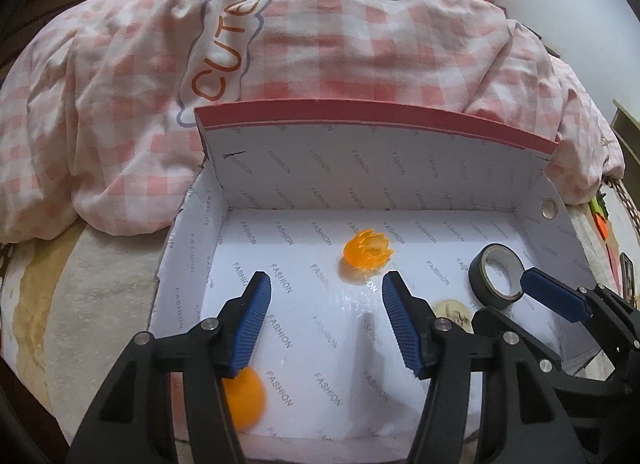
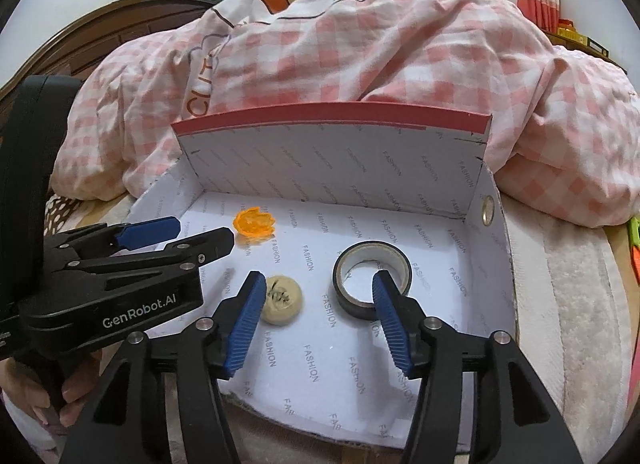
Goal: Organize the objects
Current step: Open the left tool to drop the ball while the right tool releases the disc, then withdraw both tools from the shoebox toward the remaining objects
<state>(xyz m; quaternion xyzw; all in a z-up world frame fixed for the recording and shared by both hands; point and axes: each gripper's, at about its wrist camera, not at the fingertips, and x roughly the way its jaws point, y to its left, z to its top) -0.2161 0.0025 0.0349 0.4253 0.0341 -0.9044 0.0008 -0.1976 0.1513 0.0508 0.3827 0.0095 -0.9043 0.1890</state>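
- The left gripper (image 1: 326, 318) hangs over the near left part of a shallow white cardboard box (image 1: 400, 168), jaws apart with nothing between them; only the printed box floor shows in the gap.
- An orange ball (image 1: 246, 400), blurred, lies on the box floor just under and behind the left gripper's left finger (image 1: 252, 324), partly hidden by it.
- A translucent orange claw-shaped piece (image 1: 368, 250) lies further back on the floor, beyond the fingertips and apart from them.
- The right gripper (image 2: 320, 322) is also spread wide and grips nothing.
- A roll of black tape (image 2: 372, 282) lies flat on the floor; the right gripper's right fingertip (image 2: 386, 292) sits in front of its near rim, and whether it touches cannot be told.
- A cream round knob-like piece (image 2: 282, 300) lies just beside the right gripper's left fingertip, on its inner side.
- The box stands on a bed, its red-edged back flap (image 2: 332, 118) upright against a pink checked quilt (image 2: 360, 48).
- A person's hand (image 2: 68, 388) holds the left gripper's handle.
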